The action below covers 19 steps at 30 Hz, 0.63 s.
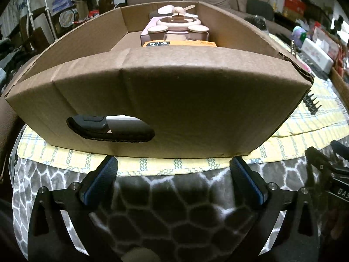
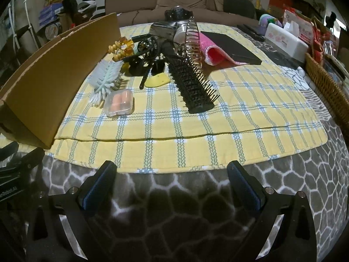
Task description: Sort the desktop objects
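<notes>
A cardboard box (image 1: 165, 100) stands at the left edge of a yellow checked cloth (image 2: 196, 126), its near wall filling the left wrist view; a dark object shows through the cut-out handle hole (image 1: 109, 128), and a pink-and-orange packaged set (image 1: 177, 33) sits inside toward the far end. The left gripper (image 1: 173, 168) hovers just short of the box over a grey patterned blanket (image 1: 174, 214), its blue-padded fingers (image 1: 102, 179) spread wide with nothing between them.

To the right of the box, the objects awaiting sorting lie scattered on the cloth: a pale bottle brush (image 2: 106, 79) beside a clear case of orange earplugs (image 2: 119, 104), an amber hair claw (image 2: 121, 49) behind them, a tangle of black items (image 2: 148, 52), a yellow scraper (image 2: 158, 79), a black hairbrush (image 2: 193, 87), a wire hair clip (image 2: 192, 37) standing upright, and a pink glittery pouch (image 2: 212, 53) under a black notebook (image 2: 231, 45). Further right are a white tissue box (image 2: 285, 39) and a wicker basket (image 2: 327, 87).

The right gripper (image 2: 171, 173) hangs over the blanket near the cloth's front hem, fingers apart and empty, well away from the objects.
</notes>
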Available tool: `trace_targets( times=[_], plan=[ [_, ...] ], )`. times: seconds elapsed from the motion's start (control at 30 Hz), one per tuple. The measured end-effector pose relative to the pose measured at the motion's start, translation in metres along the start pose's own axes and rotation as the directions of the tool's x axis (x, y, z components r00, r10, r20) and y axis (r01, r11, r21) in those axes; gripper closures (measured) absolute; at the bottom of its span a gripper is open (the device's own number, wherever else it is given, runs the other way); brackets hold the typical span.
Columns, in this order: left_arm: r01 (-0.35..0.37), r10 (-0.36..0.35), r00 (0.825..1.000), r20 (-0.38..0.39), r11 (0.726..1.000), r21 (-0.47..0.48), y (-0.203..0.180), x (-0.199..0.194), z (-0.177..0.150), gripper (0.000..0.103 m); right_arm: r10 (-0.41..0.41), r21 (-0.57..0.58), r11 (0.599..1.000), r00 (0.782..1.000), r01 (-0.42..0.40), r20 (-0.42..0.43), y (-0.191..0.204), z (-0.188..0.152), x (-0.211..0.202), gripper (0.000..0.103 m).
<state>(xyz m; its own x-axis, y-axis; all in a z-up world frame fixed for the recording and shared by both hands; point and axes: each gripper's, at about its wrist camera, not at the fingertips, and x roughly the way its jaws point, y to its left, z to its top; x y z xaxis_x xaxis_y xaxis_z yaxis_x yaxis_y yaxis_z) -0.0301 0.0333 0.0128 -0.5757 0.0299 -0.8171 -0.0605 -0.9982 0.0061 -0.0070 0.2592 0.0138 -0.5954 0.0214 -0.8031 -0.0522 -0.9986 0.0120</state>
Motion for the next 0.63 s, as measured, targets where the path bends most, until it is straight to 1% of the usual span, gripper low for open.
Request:
trace_targets(
  times=[0.63],
  plan=[
    [-0.002,0.002,1.0,0.001,1.0,0.001,-0.0006,-0.0019,-0.0026,0.0,0.0,0.0,1.0,1.0,0.0,0.0,-0.0008,-0.0003,-0.0005,0.0]
  ],
)
